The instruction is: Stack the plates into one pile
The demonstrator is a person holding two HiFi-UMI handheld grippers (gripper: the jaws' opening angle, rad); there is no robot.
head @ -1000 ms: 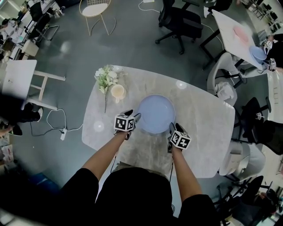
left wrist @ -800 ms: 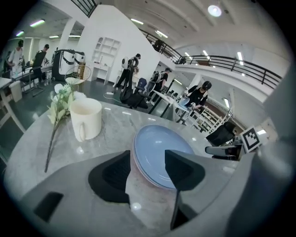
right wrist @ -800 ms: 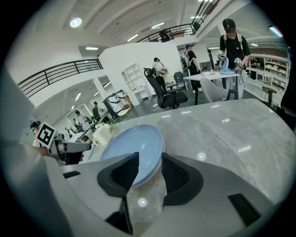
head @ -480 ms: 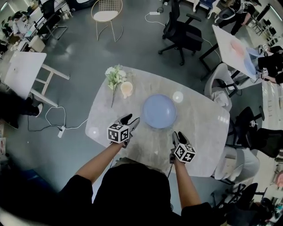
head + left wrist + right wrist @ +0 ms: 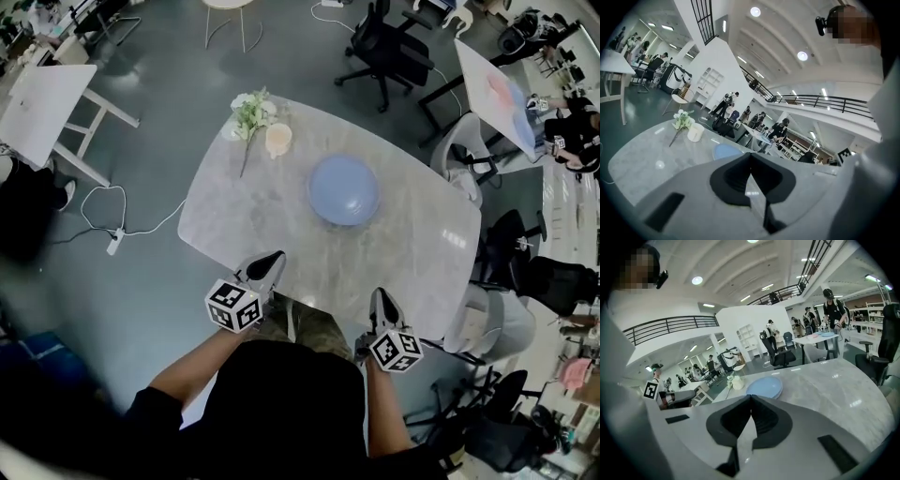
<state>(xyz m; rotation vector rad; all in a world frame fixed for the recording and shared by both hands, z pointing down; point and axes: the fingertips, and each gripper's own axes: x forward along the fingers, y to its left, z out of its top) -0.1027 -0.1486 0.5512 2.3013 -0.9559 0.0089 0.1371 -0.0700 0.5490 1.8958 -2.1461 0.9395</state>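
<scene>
One pile of pale blue plates [image 5: 344,190] lies on the grey marble table [image 5: 412,253], toward its far side. The plates [image 5: 726,151] show small in the left gripper view. In the right gripper view the plates [image 5: 764,386] show layered rims. My left gripper [image 5: 265,267] hovers at the table's near edge, well short of the pile. Its jaws are closing and meet with nothing between them. My right gripper [image 5: 382,305] hangs level with it on the right, jaws likewise closing and touching on nothing. In both gripper views the left gripper [image 5: 750,155] and the right gripper [image 5: 751,398] point toward the pile.
A cream cup [image 5: 277,140] and a sprig of white flowers [image 5: 249,112] lie at the table's far left corner. Black office chairs [image 5: 389,47] stand beyond the table. White chairs [image 5: 487,323] stand at its right. A white cable [image 5: 117,234] lies on the floor to the left.
Both grippers have drawn back from either side of the plates to the table's near edge and risen. Their jaws, open before, have shut. The plates stay in place.
</scene>
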